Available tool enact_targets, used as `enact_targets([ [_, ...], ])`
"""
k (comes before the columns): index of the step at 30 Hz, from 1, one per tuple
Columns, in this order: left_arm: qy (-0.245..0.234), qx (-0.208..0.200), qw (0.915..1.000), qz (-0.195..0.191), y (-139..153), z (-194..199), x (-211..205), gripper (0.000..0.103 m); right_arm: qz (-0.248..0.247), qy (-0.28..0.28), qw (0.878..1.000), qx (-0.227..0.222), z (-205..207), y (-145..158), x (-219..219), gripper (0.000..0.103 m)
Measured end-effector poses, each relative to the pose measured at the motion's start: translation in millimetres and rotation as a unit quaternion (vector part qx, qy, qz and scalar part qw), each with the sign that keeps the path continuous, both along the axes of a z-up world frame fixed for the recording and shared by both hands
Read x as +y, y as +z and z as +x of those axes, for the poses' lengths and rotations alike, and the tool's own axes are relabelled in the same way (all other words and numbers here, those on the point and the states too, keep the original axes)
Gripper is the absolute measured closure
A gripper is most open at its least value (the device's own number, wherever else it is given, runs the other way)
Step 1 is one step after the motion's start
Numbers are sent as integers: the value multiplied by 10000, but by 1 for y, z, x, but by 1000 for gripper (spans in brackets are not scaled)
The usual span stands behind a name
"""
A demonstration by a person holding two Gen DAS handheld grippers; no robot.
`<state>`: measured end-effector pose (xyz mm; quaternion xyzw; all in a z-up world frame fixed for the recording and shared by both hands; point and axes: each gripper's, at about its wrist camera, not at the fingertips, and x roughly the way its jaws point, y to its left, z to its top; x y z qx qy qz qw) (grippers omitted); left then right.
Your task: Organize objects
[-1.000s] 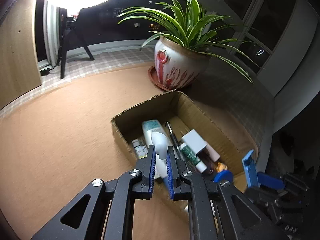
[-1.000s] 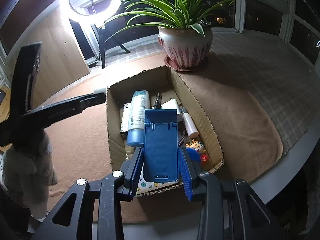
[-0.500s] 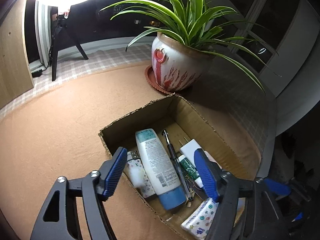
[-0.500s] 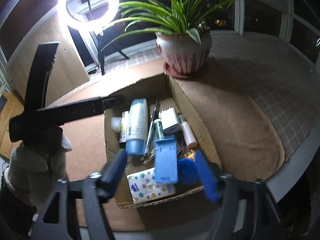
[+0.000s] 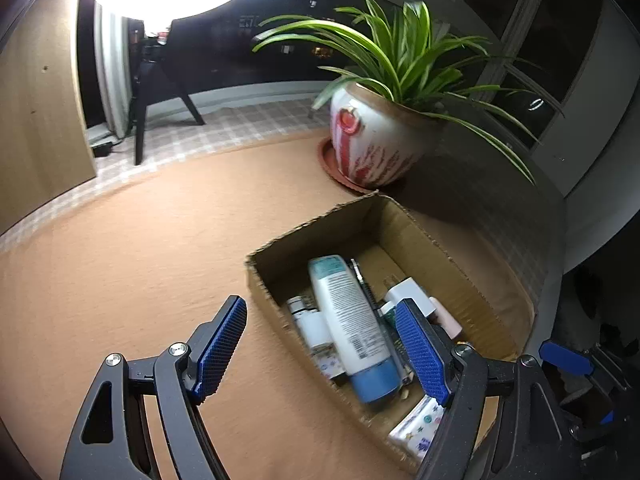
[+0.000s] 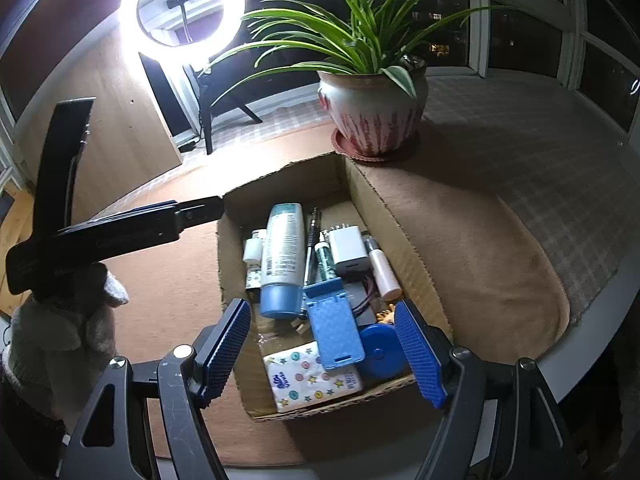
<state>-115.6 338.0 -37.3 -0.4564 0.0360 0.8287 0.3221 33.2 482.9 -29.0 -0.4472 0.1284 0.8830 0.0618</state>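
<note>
An open cardboard box [image 6: 400, 236] [image 5: 472, 292] sits on the brown mat. In it lie a white tube with a blue cap [image 6: 282, 258] [image 5: 352, 328], a small white bottle [image 6: 253, 249] [image 5: 314, 326], a blue phone stand [image 6: 334, 322], a tissue pack [image 6: 312, 376], a white charger [image 6: 348, 250], a pink tube [image 6: 382, 266] and a blue round thing [image 6: 382, 350]. My right gripper [image 6: 324, 352] is open and empty above the box's near end. My left gripper [image 5: 328, 352] is open and empty over the box's left wall; it also shows in the right wrist view [image 6: 120, 228].
A potted spider plant [image 6: 372, 116] [image 5: 376, 140] on a red saucer stands just behind the box. A lit ring light [image 6: 182, 4] on a tripod stands at the back left. The table edge [image 6: 592, 344] curves along the right.
Both grippers opened. The right let go of the blue phone stand, the left let go of the small white bottle; both things now lie in the box. Both grippers pulled back a little.
</note>
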Motion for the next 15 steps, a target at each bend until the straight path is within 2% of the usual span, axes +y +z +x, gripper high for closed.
enact_targets([
  [15, 575, 309, 9979, -7, 34, 25, -94, 23, -90, 451, 9988, 141, -18, 12, -62, 32],
])
